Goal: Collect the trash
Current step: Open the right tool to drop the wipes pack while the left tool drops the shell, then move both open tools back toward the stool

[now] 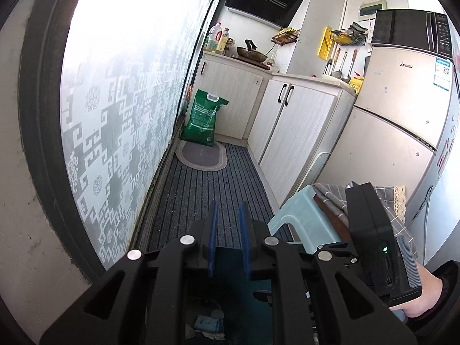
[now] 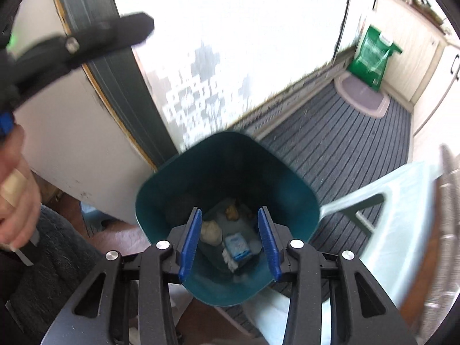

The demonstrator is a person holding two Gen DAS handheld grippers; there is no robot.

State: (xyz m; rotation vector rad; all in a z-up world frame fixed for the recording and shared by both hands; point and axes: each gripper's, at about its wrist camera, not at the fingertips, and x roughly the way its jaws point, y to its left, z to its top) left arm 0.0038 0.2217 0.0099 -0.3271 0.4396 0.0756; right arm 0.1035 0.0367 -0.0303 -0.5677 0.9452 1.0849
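A teal trash bin (image 2: 161,201) stands on the floor, holding a blue-and-white pack (image 2: 237,248), a crumpled beige wad (image 2: 211,231) and a yellowish scrap (image 2: 233,212). My right gripper (image 2: 230,210) hangs over the bin's mouth, pointing down, open, with nothing between its blue pads (image 2: 189,238). My left gripper (image 1: 227,210) is shut and empty, held level above the bin (image 1: 230,281) and aimed along the striped floor. In the right wrist view the left gripper (image 2: 86,40) appears blurred at the upper left, clear of the bin.
A pale green plastic stool (image 1: 302,218) with a grey checked cloth (image 1: 330,198) stands right of the bin. A frosted patterned glass door (image 1: 120,100) runs along the left. Further off are a green sack (image 1: 204,118), an oval mat (image 1: 201,155), white cabinets (image 1: 293,120) and a fridge (image 1: 396,120).
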